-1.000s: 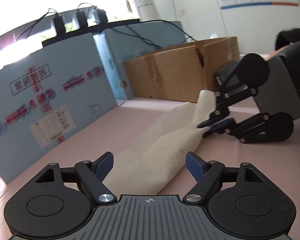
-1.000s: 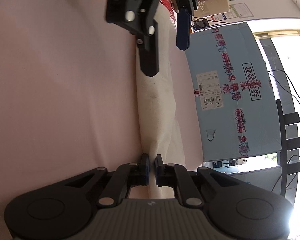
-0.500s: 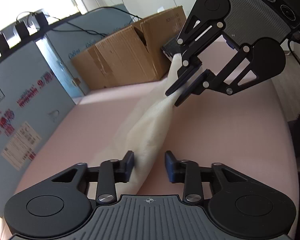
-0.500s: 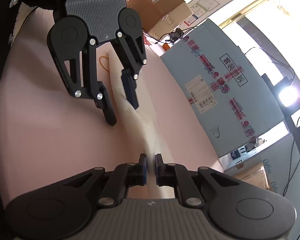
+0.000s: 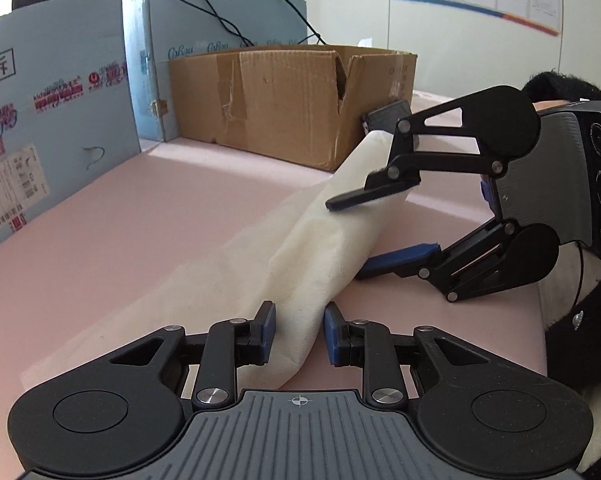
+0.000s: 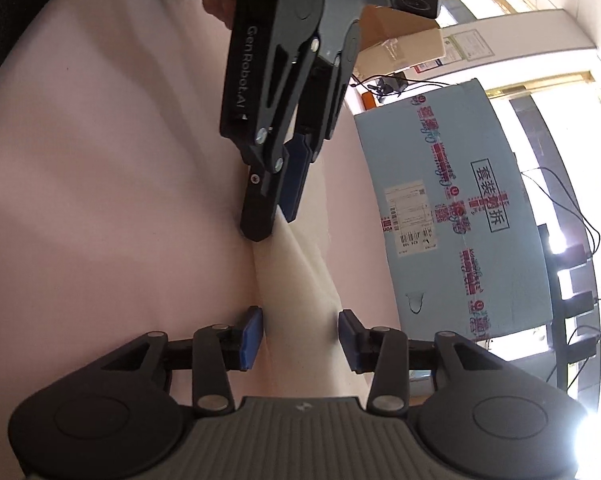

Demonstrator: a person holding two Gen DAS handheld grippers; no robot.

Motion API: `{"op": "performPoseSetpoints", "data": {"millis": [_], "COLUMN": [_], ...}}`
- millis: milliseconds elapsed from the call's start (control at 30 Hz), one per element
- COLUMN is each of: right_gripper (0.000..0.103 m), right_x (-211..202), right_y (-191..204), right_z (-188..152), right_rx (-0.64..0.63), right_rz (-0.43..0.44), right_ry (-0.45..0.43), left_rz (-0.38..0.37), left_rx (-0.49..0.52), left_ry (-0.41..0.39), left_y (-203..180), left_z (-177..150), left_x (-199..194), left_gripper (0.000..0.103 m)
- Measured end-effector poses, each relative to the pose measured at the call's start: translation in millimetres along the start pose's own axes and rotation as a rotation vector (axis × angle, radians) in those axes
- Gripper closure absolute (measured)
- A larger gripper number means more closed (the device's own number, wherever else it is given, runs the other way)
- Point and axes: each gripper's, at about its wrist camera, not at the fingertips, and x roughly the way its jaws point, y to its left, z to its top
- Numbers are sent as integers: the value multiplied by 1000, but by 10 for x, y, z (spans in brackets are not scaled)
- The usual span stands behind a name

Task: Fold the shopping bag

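Observation:
A cream cloth shopping bag [image 5: 300, 248] lies bunched in a long narrow strip on the pink table [image 5: 140, 220]. My left gripper [image 5: 299, 332] straddles the near end of the strip. Its jaws are opening and a raised fold of cloth stands between the blue pads. In the left wrist view my right gripper [image 5: 344, 240] is at the far end, one finger above the cloth and one beside it. In its own view the right gripper [image 6: 300, 336] has the bag [image 6: 296, 280] between its pads with small gaps, jaws opening. The left gripper [image 6: 272, 226] points down at the strip's other end.
A torn brown cardboard box [image 5: 284, 100] stands behind the bag's far end. Tall blue printed boxes [image 5: 52, 120] wall off the table's left side, and one blue box [image 6: 452, 208] shows on the right in the right wrist view. A person's dark sleeve [image 5: 580, 340] is at the right edge.
The left jaws went from wide apart to closed on the bag's fold, then parted slightly. The right jaws, first shut on the cloth, have spread apart. Both views swung around the bag.

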Motion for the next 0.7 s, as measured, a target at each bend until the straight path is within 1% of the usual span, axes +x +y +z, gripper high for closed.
{"op": "performPoseSetpoints", "data": {"millis": [33, 67, 100, 133, 167, 233, 267, 300, 333, 367, 400, 433, 467, 500, 533, 567, 600, 667, 700], "right_gripper": [85, 89, 89, 89, 90, 90, 91, 91, 91, 91, 91, 90, 89, 85, 83, 77, 75, 74, 74], "right_x": [13, 19, 15, 3, -21, -83, -139, -185, -225, -291, -334, -357, -384, -386, -360, -334, -312, -220, -185], "right_y": [-18, -50, -100, -184, -298, -421, -492, -542, -572, -612, -644, -677, -718, -760, -820, -885, -935, -1039, -1090], "right_z": [-6, -22, -50, -97, -162, -251, -322, -378, -416, -477, -519, -557, -625, -690, -771, -870, -971, -1264, -1433], "right_rx": [15, 46, 91, 162, 259, 365, 436, 488, 522, 575, 613, 649, 701, 743, 798, 862, 922, 1087, 1180], "right_rz": [29, 58, 79, 103, 136, 176, 208, 234, 263, 319, 362, 402, 456, 492, 529, 571, 601, 662, 691], "right_ry": [1, -4, -16, -31, -51, -80, -99, -110, -117, -131, -142, -150, -157, -158, -155, -153, -152, -148, -155], "left_rz": [20, 40, 56, 66, 84, 78, 61, 43, 0, -27, -62, -113, -157, -199, -233, -259, -281, -332, -347], "left_rx": [36, 72, 119, 155, 192, 173, 149, 124, 95, 96, 99, 85, 49, 11, -57, -133, -202, -348, -398], "left_ry": [-2, -3, -7, -3, 1, 14, 25, 37, 59, 65, 72, 84, 87, 89, 91, 89, 80, 59, 51], "left_y": [-46, -94, -145, -176, -191, -128, -87, -45, -7, -18, -40, -51, -22, 11, 96, 204, 300, 492, 549], "left_z": [-3, -6, -27, -44, -66, -65, -64, -62, -65, -72, -82, -93, -108, -124, -146, -177, -213, -300, -339], "left_x": [-6, -11, -12, -7, 2, -23, -49, -76, -125, -178, -228, -282, -307, -330, -326, -305, -279, -230, -219], "left_gripper": [56, 43, 39, 38, 38, 38, 46, 66, 73, 77, 79, 79, 79, 79, 79, 79, 80, 80, 80]}}
